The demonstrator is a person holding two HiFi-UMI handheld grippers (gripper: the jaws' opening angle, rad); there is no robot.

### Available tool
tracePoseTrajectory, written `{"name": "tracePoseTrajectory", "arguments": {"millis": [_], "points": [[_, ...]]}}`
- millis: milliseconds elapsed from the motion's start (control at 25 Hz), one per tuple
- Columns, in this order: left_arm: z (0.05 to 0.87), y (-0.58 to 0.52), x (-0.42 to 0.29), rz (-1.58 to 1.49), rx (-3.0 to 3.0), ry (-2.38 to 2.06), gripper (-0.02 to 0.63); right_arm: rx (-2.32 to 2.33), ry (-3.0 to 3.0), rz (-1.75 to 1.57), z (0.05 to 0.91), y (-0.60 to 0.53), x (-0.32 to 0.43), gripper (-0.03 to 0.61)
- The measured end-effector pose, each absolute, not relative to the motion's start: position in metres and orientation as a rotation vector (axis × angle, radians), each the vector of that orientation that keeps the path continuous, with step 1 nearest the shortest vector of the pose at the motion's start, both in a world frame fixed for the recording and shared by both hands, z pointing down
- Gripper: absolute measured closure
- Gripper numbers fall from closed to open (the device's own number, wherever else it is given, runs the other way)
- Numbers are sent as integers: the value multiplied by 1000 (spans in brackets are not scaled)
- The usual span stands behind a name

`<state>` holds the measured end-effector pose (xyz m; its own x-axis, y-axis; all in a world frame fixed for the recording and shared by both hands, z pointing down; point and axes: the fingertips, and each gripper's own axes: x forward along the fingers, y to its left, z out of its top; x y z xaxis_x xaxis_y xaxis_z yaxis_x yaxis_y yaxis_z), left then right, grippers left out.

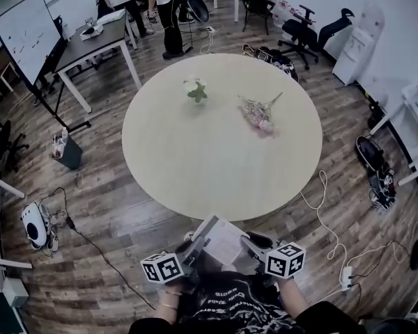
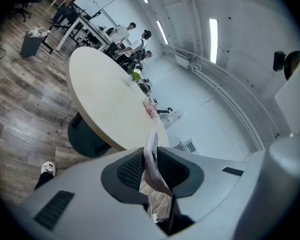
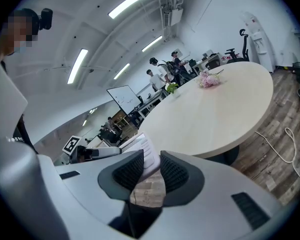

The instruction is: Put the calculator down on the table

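The calculator [image 1: 223,241] is a flat pale slab with grey keys, held in the air just short of the near rim of the round beige table [image 1: 195,172]. My left gripper [image 1: 195,248] is shut on its left edge and my right gripper [image 1: 254,245] is shut on its right side. In the left gripper view the calculator [image 2: 151,156] shows edge-on as a thin strip pinched between the black pads of the left gripper [image 2: 150,168]. In the right gripper view its keyed face [image 3: 145,154] sticks up from between the pads of the right gripper [image 3: 151,170], with the table [image 3: 215,109] beyond.
A small green and white posy [image 1: 196,90] and a pink bouquet [image 1: 259,113] lie on the table's far half. White cables [image 1: 327,221] trail over the wooden floor at the right. People, desks, office chairs and a whiteboard [image 1: 26,33] stand beyond the table.
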<state>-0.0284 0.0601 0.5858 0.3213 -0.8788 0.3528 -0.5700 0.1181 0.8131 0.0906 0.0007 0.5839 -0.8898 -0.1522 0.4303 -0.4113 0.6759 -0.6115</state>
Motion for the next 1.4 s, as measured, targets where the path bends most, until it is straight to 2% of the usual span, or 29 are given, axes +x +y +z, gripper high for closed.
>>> {"name": "tracePoseTrajectory", "arguments": {"millis": [720,920,1400], "points": [[580,-28,-176,-230,1682,-1224,523,678,-2507,1119,581,-64,-47,465],[579,-50,-206,-197,1710,-1214,520,727,-2504,1038,582,-78,-77,463],[558,-132,-233,-145,1791,-1223,517,836,-2555,1017,562,-147,-98,465]]}}
